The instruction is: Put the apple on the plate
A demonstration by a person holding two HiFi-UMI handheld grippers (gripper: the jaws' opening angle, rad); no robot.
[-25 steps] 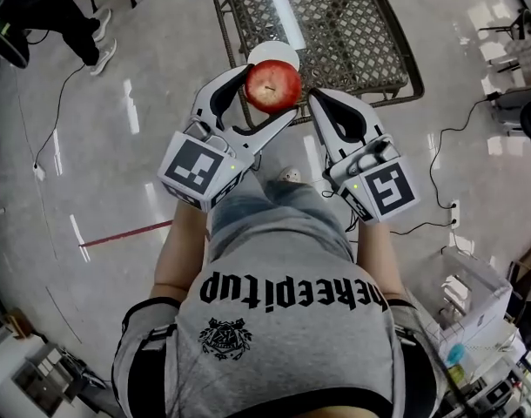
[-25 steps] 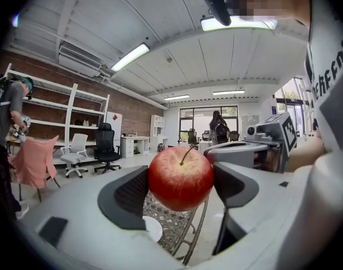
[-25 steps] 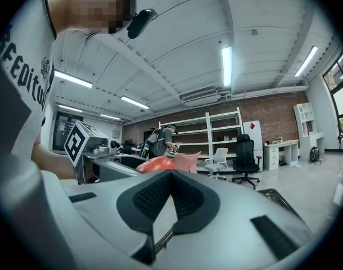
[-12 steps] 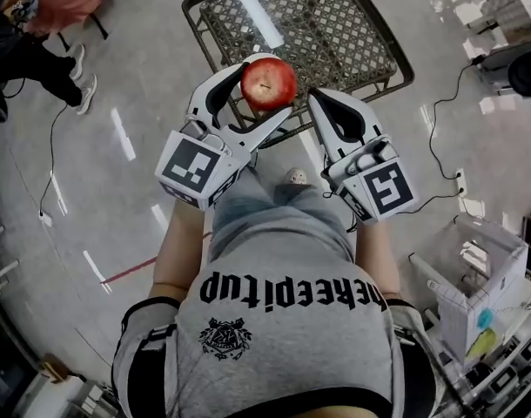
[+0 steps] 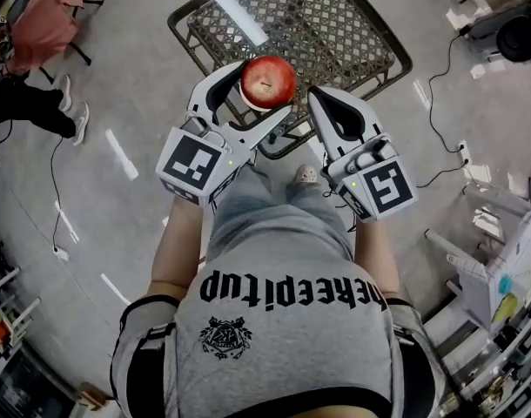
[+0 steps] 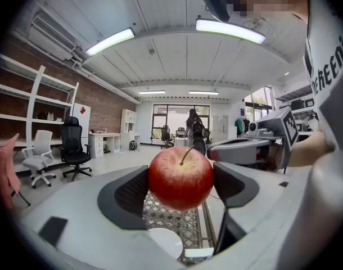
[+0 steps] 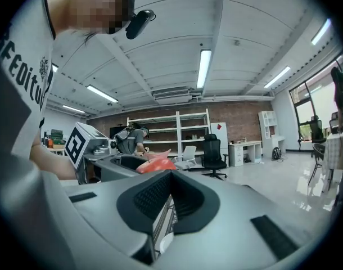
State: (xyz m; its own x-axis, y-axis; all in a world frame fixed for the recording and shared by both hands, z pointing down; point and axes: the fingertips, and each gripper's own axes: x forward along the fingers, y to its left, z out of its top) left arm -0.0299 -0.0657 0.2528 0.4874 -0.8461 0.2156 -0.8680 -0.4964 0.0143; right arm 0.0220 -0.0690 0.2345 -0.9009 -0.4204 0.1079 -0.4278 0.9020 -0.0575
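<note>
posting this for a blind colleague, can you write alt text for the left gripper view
A red apple is clamped between the dark-padded jaws of the left gripper, held in the air. Below it, a white plate sits on a metal lattice table; an open office with desks and chairs stretches behind.

Right gripper (image 5: 322, 104) crowds the apple (image 5: 267, 82) on its right; mesh table (image 5: 344, 33) beyond lies open.

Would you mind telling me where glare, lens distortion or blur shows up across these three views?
Head view: ceiling-light reflections streak the glossy floor and the mesh table; the apple is sharp. Left gripper view: strong fisheye bending, dark corners, a blown-out ceiling lamp. Right gripper view: the same fisheye and vignette, plus a privacy mosaic at the top left.
</note>
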